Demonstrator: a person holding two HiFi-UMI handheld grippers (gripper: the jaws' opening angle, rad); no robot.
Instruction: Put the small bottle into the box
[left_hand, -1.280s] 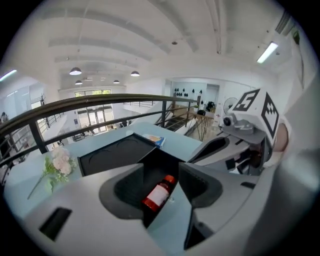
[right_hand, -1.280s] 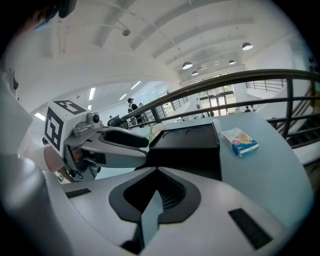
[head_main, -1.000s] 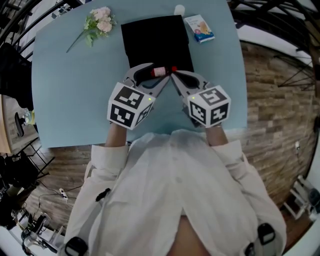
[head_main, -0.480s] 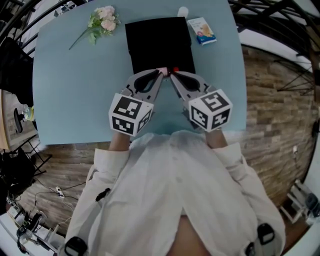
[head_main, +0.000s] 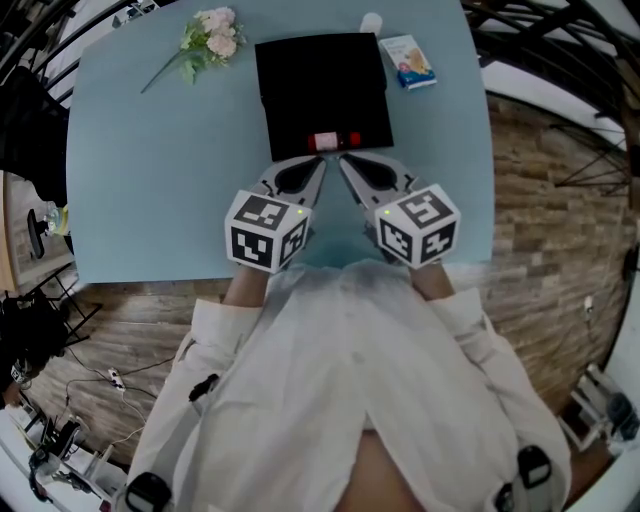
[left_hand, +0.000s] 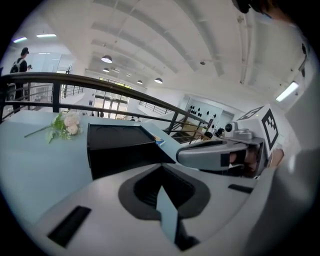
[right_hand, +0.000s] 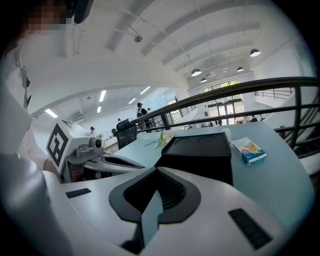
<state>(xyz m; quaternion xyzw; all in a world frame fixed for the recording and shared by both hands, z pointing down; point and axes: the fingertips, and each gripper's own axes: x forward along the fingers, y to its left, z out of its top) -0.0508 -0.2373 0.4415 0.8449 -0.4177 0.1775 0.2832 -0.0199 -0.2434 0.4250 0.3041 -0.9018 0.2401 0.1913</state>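
Observation:
The small bottle (head_main: 335, 140), red-capped with a pale label, lies on its side at the near edge of the black box (head_main: 320, 80). No gripper touches it. My left gripper (head_main: 320, 164) sits just short of the box, jaws shut with nothing between them. My right gripper (head_main: 345, 163) is beside it, also shut and empty. In the left gripper view the closed jaws (left_hand: 161, 169) face the box (left_hand: 120, 145), and the right gripper (left_hand: 215, 152) shows at the right. In the right gripper view the closed jaws (right_hand: 157, 174) face the box (right_hand: 200, 150); the bottle is hidden in both.
A sprig of pale flowers (head_main: 205, 40) lies at the light blue table's (head_main: 150, 170) far left. A small printed carton (head_main: 410, 60) and a white round object (head_main: 371, 20) lie at the far right by the box. The table's near edge runs under both grippers.
The left gripper's jaws have closed from wide open. Both grippers have drawn back toward me, and the bottle that was between their tips now lies free in the box.

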